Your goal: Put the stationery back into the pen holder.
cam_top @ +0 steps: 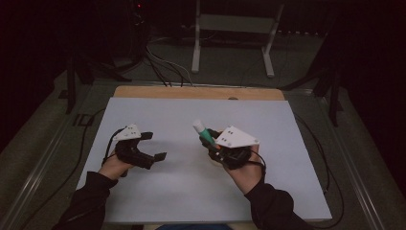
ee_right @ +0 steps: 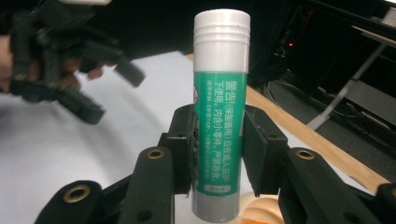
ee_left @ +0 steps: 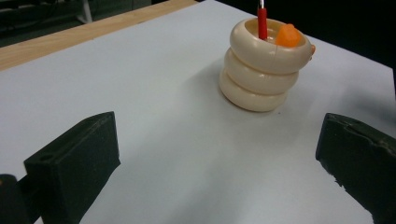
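A dim lab: a white-covered table (cam_top: 191, 191) among black walls, loose floor cables (cam_top: 163, 67) and a white metal stand (cam_top: 234, 28).

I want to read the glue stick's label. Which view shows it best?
The right gripper view: the glue stick stands upright, close up, clamped in the right gripper. The high view shows it small.

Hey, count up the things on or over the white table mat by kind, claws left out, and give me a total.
Green-labelled glue stick with white cap: 1
Cream ringed plastic holder: 1
Red stick in the holder: 1
Orange piece in the holder: 1
Total: 4
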`<action>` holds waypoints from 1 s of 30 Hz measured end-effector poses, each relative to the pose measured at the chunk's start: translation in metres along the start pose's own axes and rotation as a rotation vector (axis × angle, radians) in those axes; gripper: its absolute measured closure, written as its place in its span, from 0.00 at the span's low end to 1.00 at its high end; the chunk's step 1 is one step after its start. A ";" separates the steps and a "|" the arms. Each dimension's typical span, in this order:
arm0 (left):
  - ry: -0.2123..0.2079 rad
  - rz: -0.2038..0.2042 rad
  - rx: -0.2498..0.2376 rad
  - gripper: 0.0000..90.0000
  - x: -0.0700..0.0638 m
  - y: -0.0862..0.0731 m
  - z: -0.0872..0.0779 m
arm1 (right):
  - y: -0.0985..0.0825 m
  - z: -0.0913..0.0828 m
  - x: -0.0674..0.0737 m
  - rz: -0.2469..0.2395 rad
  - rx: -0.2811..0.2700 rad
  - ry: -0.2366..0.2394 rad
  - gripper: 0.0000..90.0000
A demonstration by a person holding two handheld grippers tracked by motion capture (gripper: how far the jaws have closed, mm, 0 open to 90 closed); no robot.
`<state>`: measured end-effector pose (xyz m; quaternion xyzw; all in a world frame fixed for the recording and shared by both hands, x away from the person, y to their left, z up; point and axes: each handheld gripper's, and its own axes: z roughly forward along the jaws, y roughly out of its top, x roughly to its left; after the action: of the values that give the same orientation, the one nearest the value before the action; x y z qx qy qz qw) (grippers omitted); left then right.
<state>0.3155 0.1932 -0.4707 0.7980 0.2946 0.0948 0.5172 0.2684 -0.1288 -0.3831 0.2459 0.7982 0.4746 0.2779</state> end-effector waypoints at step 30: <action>0.068 -0.020 -0.023 0.00 -0.016 -0.034 -0.016 | -0.031 -0.006 -0.063 0.270 -0.069 -0.117 0.74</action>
<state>0.2824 0.2064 -0.4909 0.7853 0.3188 0.1202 0.5169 0.3061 -0.1874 -0.3957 0.3685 0.7234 0.5198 0.2659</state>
